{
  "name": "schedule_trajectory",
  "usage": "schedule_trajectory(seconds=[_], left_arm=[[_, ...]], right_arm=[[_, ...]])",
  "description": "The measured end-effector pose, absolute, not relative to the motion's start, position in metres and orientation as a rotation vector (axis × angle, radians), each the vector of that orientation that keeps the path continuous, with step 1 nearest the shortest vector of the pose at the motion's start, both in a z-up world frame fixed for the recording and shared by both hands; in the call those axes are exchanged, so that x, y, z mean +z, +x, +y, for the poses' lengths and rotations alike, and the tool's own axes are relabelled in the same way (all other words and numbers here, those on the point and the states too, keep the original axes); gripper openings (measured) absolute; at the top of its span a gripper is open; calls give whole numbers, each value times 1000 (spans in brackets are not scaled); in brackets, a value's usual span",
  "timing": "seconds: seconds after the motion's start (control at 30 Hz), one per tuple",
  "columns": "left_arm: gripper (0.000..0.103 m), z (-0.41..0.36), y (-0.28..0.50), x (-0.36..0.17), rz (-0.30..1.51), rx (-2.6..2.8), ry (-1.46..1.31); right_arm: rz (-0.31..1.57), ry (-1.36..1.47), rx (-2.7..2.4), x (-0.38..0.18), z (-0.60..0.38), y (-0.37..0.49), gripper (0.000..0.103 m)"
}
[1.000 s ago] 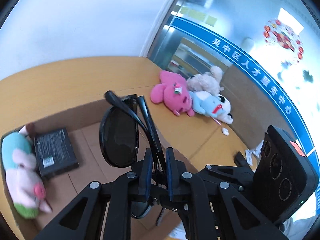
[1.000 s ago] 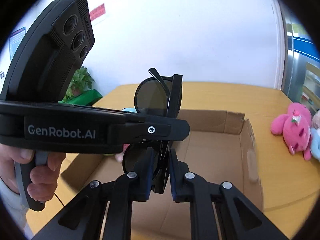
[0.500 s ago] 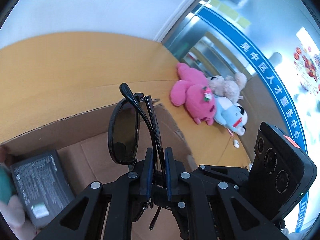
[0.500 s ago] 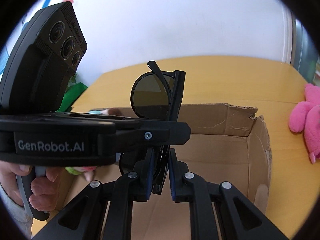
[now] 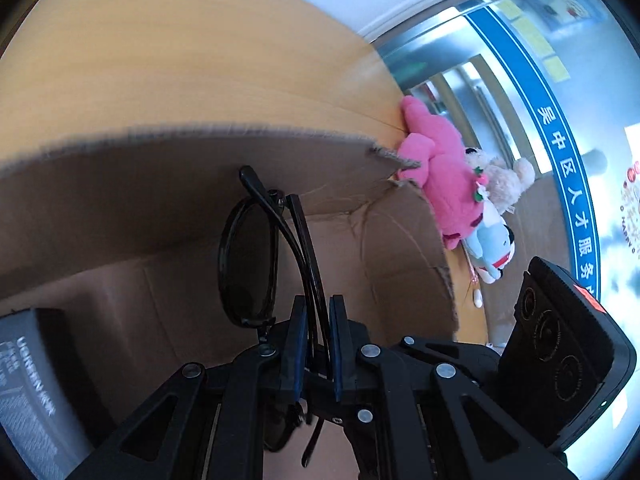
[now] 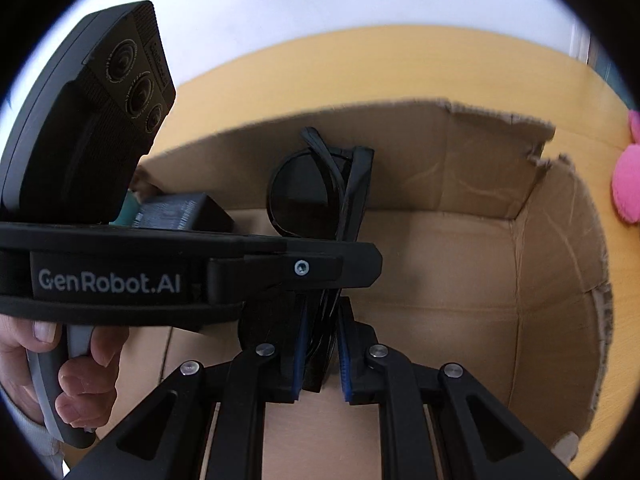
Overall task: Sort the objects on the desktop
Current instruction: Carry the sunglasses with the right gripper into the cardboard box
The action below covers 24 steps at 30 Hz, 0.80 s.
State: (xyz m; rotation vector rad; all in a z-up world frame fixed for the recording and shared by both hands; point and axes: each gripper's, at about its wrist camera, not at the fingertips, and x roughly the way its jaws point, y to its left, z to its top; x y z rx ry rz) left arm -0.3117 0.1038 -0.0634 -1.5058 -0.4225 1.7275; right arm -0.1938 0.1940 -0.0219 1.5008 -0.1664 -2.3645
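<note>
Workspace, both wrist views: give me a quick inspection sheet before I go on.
Surface: wooden table, bare where it shows.
Job's things: folded sunglasses, low inside the cardboard box; dark boxed item already in it.
Clutter: pink plush and two more plush toys beside the box on the table.
Grippers: left hand-held gripper and right hand-held gripper both shut on the sunglasses.
Cables: nothing seen.
Surroundings: white wall, glass partition with blue band.

A wooden tabletop (image 5: 160, 60) is backed by a plain white wall (image 6: 320, 0). Toward two o'clock, glass panels (image 5: 500, 80) banded with a blue strip (image 5: 568, 168) are brightly lit.
</note>
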Motion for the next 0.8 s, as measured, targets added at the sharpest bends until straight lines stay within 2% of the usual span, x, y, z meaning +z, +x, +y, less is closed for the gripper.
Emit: schedule_trajectory(seconds=[0.1, 0.23, 0.33, 0.4, 0.47, 0.7, 0.73, 0.8], left_arm=[[7, 102, -315, -70, -473, 1706, -1512], [9, 103, -313, -68, -444, 1721, -1536], [18, 98, -311, -62, -438, 1739, -1549], [29, 94, -306, -52, -407, 1785, -1535], [35, 87, -301, -41, -372, 1833, -1513], [37, 35, -281, 7, -367, 2028, -1408], [37, 27, -276, 14, -361, 2062, -1392], [37, 16, -269, 25, -349, 2109, -1370]], right_arm=[[-184, 1508, -2359, -26, 194, -196, 13], [-170, 1509, -2368, -27, 191, -198, 13], [-150, 1507, -2370, -26, 186, -196, 13], [-135, 1507, -2369, -26, 182, -194, 13], [-107, 1513, -2369, -27, 176, -192, 13], [-32, 1521, -2388, -31, 166, -185, 16], [-44, 1515, -2388, -31, 166, -184, 21], [-75, 1510, -2385, -33, 166, -180, 38]])
